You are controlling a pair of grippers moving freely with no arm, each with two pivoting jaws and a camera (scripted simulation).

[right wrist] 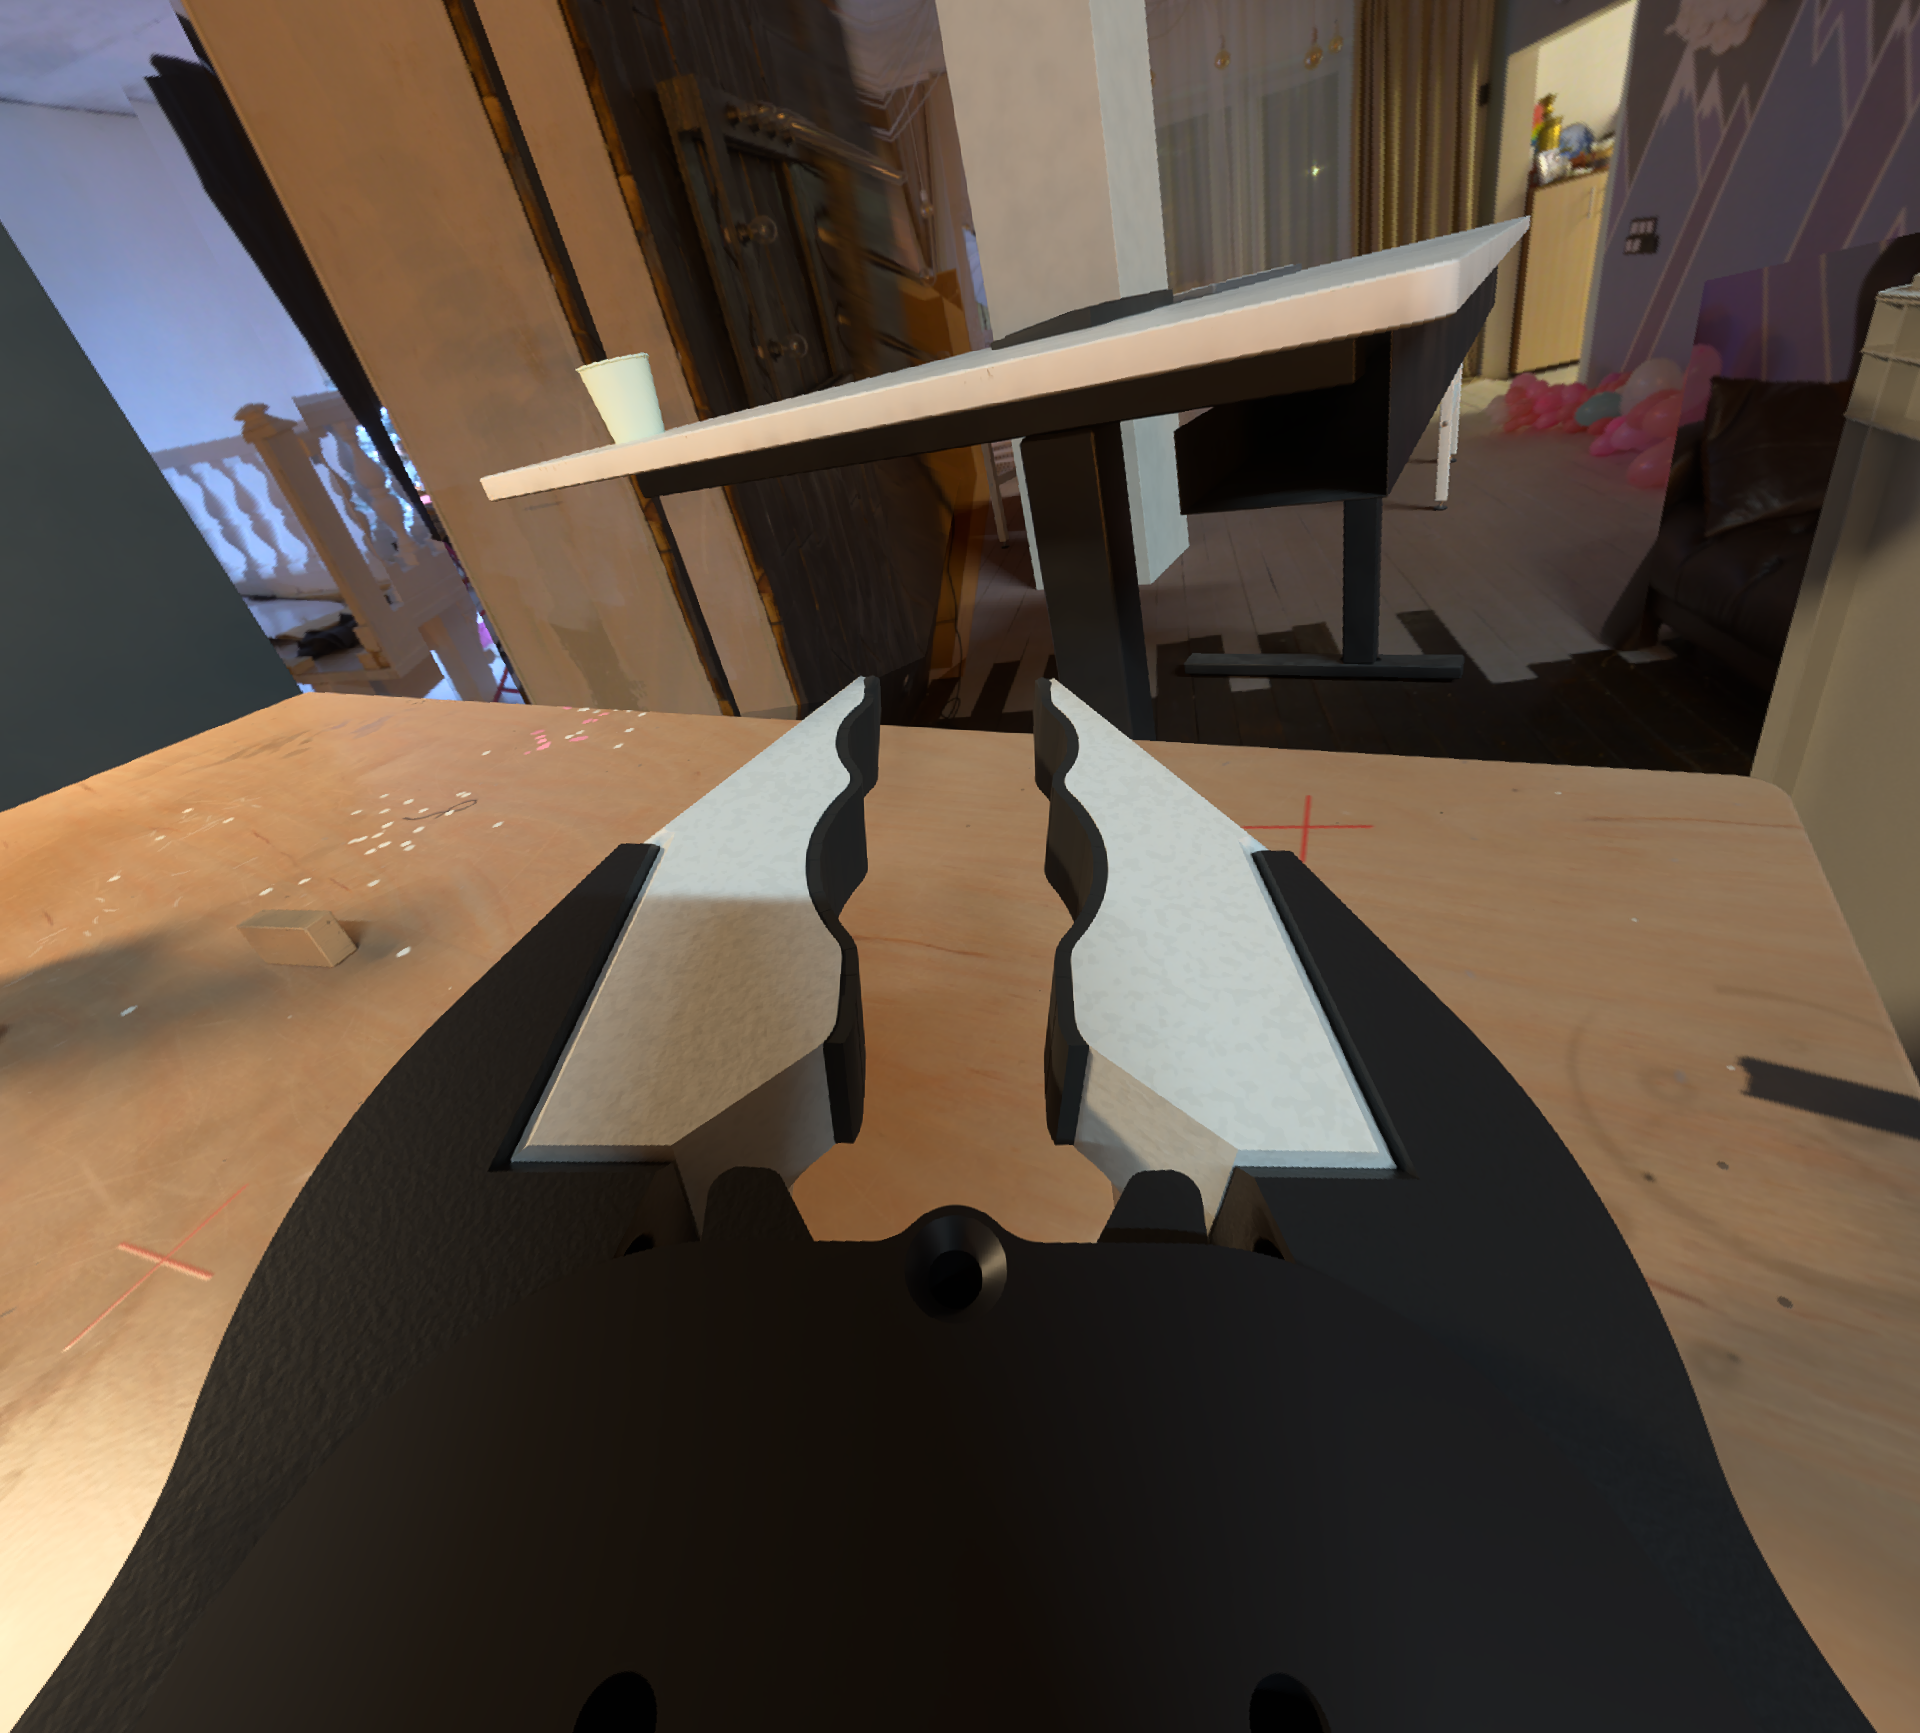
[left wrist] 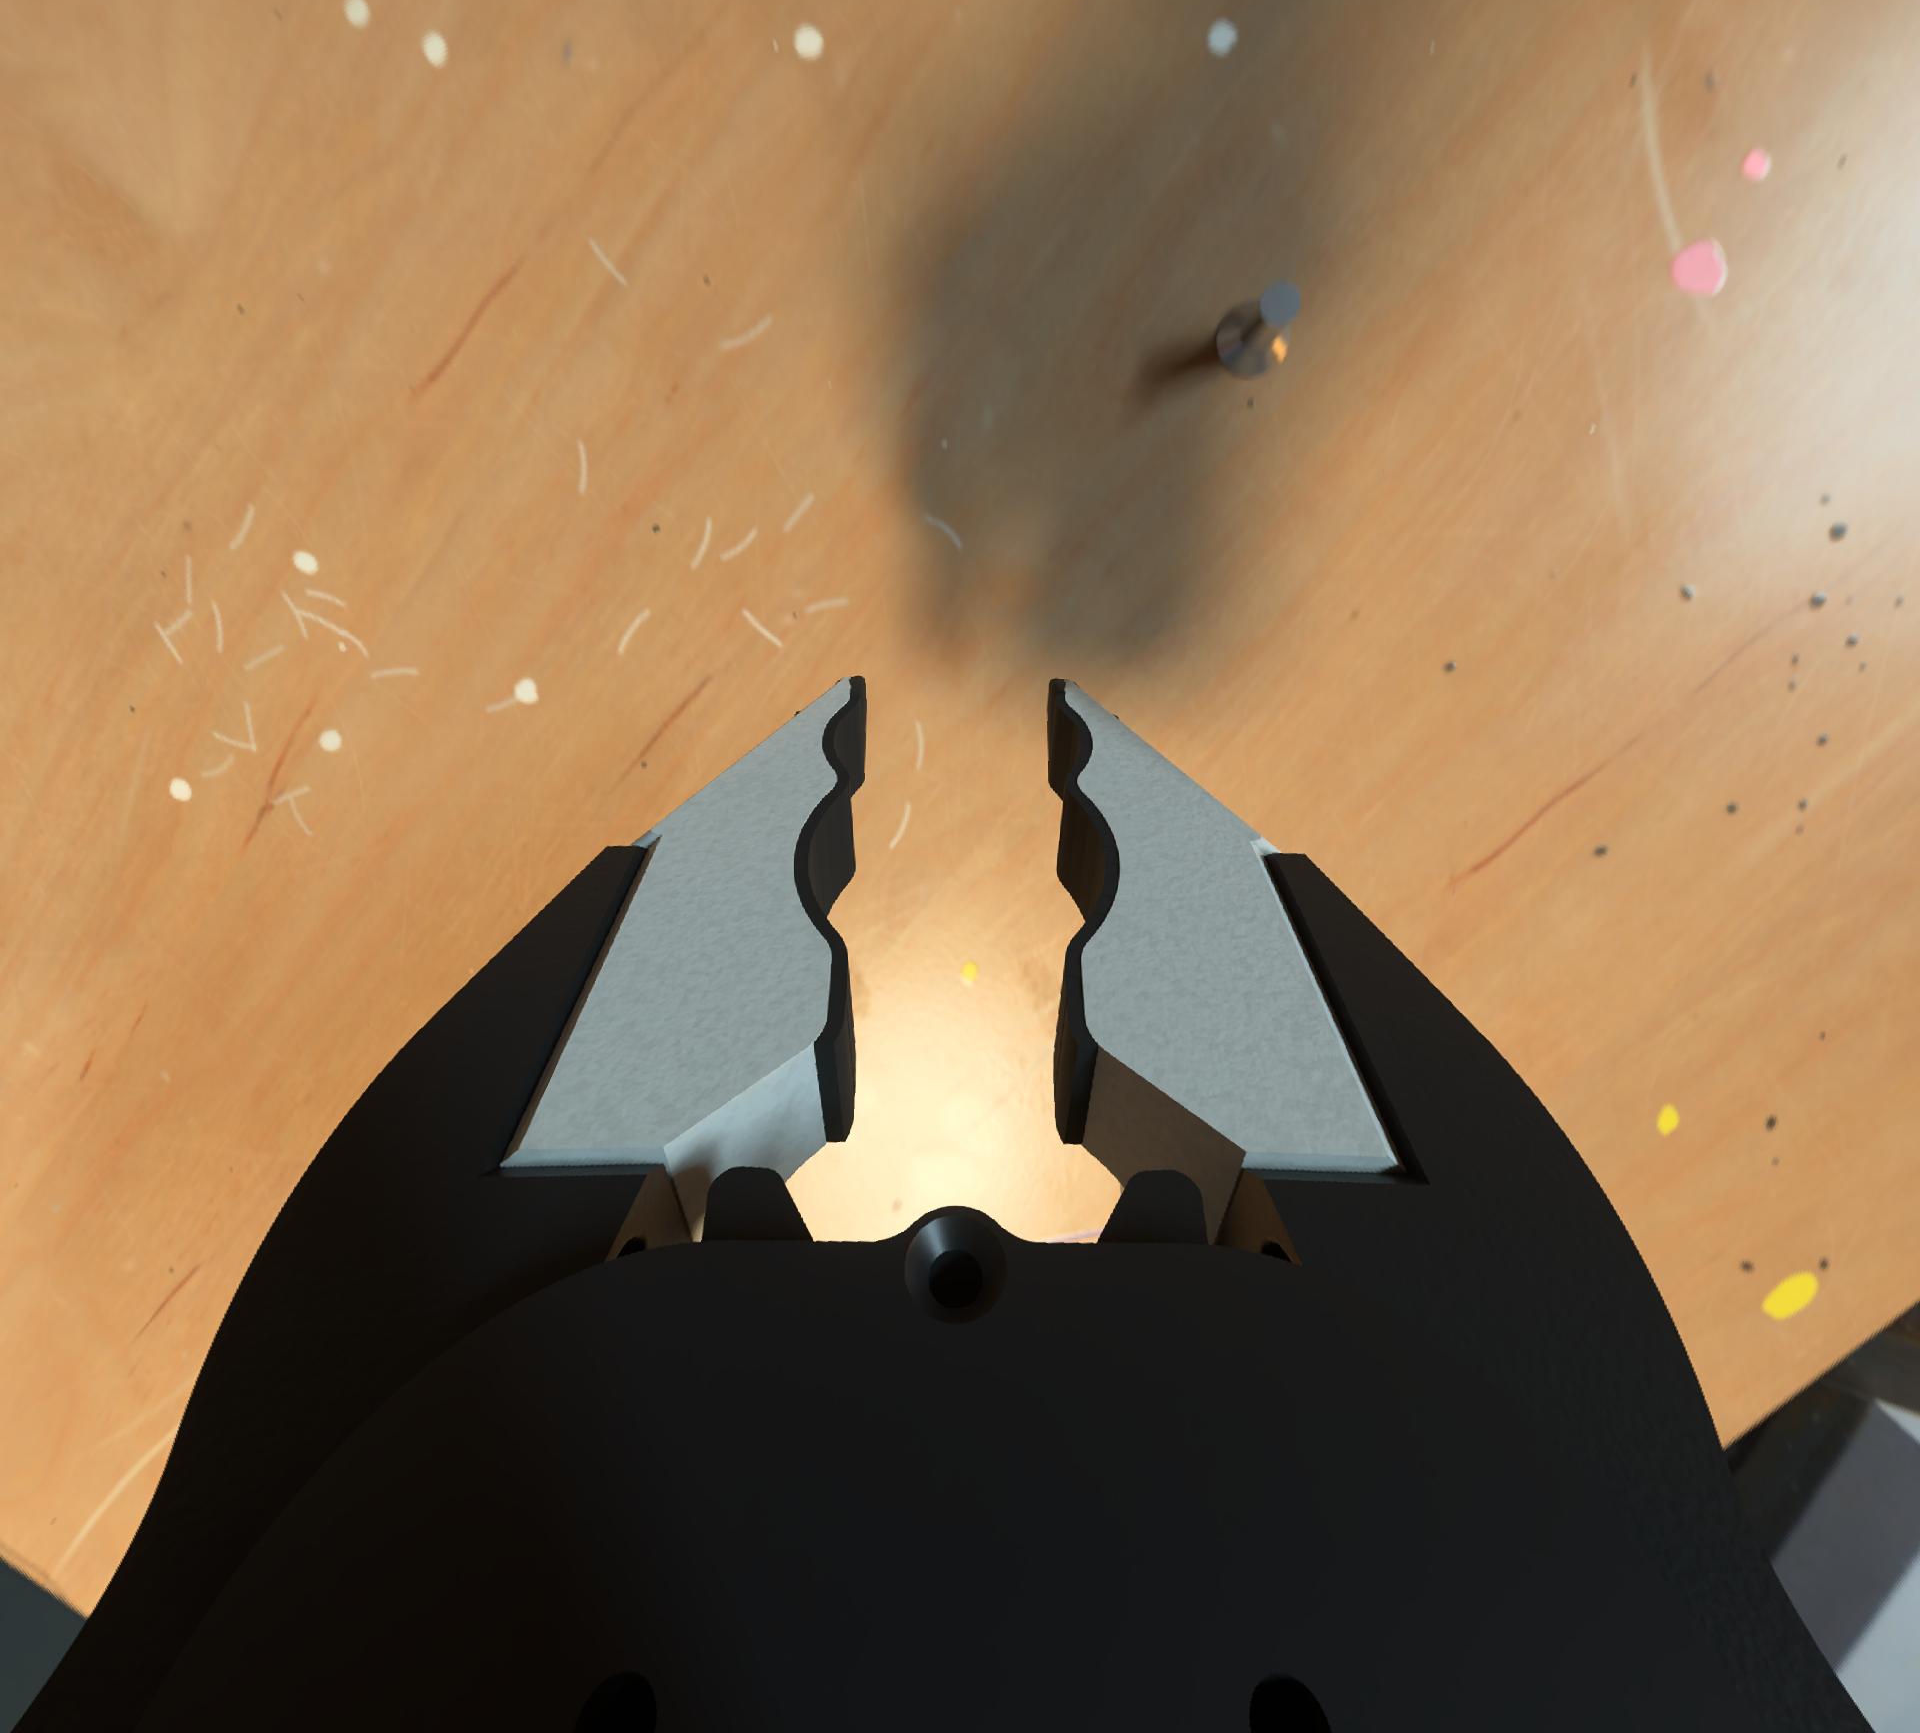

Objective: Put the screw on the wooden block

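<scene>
The left gripper hangs open and empty above the wooden table, the screw lying ahead to its right. The right gripper, also open and empty, has the wooden block far to its left.

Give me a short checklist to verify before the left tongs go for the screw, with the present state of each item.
1. Left tongs open and holding nothing: ok.
2. Screw in sight of the left wrist view, lying free on the table: ok.
3. Screw centred between the fingers: not ok, it lies ahead and to the right.
4. Wooden block located, its top free: ok, right wrist view.
5. Right tongs open and apart from the block: ok.
6. How far the block lies from the screw: cannot tell.
</scene>
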